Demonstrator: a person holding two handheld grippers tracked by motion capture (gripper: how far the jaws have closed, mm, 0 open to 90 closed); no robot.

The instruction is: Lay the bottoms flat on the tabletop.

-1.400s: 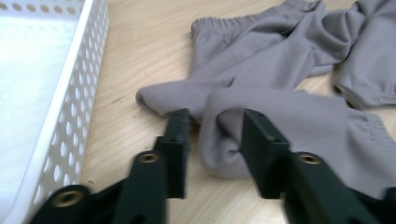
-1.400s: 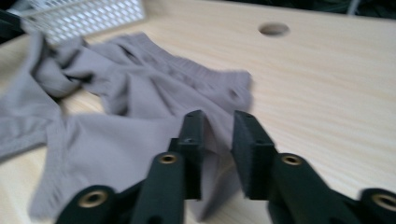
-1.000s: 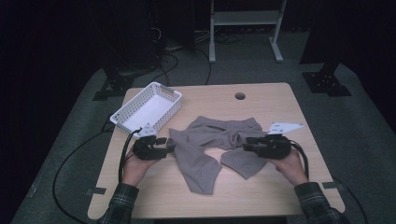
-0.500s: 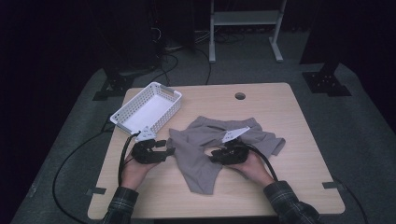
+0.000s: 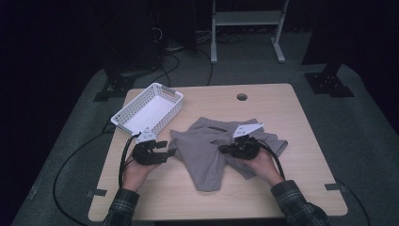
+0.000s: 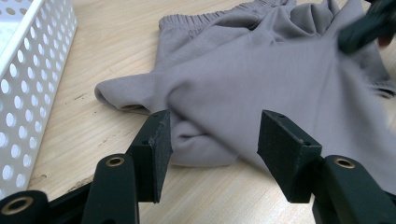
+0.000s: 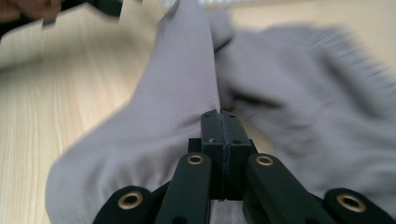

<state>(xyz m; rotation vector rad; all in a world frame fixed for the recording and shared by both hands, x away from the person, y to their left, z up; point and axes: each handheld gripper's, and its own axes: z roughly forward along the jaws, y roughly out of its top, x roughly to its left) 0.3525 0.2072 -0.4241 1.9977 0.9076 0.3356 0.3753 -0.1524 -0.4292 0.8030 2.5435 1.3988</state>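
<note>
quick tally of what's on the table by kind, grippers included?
Grey shorts: 1
White perforated basket: 1
Black grippers: 2, the left gripper and the right gripper
Total: 4

Left gripper (image 5: 162, 151) and right gripper (image 5: 229, 149): black bodies, each topped by a pale grey three-cornered plate, black cable looping off the back. Jaws are black, blocky, with matte pads, brass-coloured rivets at the pivots. Sleeves (image 5: 120, 207): dark plaid, cuffed at the wrist.
</note>
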